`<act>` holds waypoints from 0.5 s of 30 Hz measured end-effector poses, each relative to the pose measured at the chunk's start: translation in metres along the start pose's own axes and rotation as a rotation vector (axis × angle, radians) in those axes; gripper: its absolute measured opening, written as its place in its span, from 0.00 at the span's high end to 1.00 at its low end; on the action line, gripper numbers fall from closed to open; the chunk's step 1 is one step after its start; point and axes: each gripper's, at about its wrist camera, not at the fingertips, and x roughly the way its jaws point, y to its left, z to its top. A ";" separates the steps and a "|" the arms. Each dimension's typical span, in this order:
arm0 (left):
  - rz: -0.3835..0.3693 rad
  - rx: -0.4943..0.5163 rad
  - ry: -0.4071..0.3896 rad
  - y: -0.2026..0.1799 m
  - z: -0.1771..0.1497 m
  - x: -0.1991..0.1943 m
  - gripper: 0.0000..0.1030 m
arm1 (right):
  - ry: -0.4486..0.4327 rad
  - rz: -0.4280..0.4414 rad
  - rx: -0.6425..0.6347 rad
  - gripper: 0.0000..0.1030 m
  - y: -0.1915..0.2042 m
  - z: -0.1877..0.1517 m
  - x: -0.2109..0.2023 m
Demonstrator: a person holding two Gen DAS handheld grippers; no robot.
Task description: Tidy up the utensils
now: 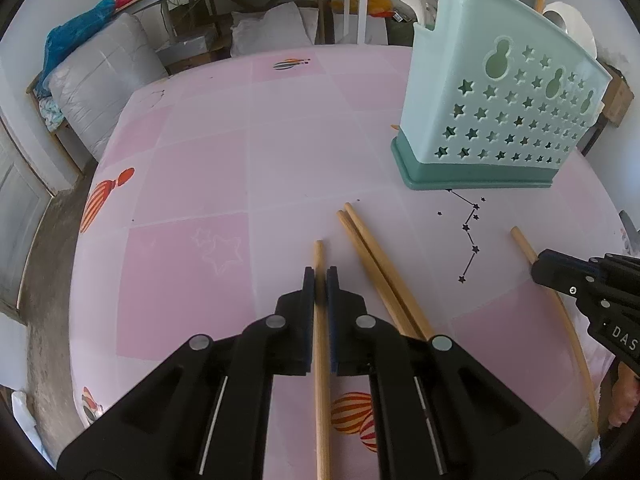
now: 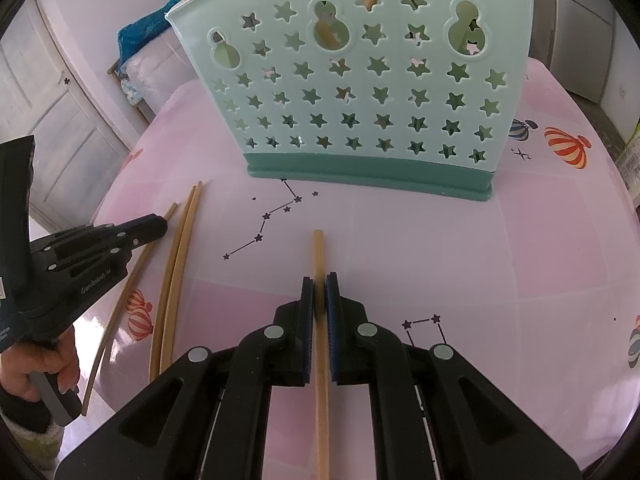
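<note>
Clamping one chopstick [image 1: 319, 256] in my left gripper [image 1: 320, 280], another chopstick [image 2: 318, 252] pinched in my right gripper [image 2: 319, 288], both on the pink table [image 1: 200, 160], loose pair [image 1: 372, 252] between, holder [image 2: 360, 80] beyond.

Black claws [image 1: 320, 276], blue pads [image 2: 307, 300]

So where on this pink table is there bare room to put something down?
Bare cloth lies left of the left gripper, toward the table edge, and right of the right gripper, below the green holder. Between the grippers it is crowded: two loose chopsticks.
</note>
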 end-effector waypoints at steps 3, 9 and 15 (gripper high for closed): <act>0.002 0.004 -0.003 -0.002 -0.003 -0.002 0.96 | -0.002 0.005 0.006 0.94 -0.003 0.000 -0.001; 0.004 0.006 -0.009 -0.004 -0.005 -0.004 0.96 | -0.006 0.015 0.015 0.94 -0.007 -0.001 -0.002; 0.008 0.009 -0.010 -0.005 -0.005 -0.005 0.96 | -0.006 0.021 0.019 0.94 -0.010 -0.002 -0.002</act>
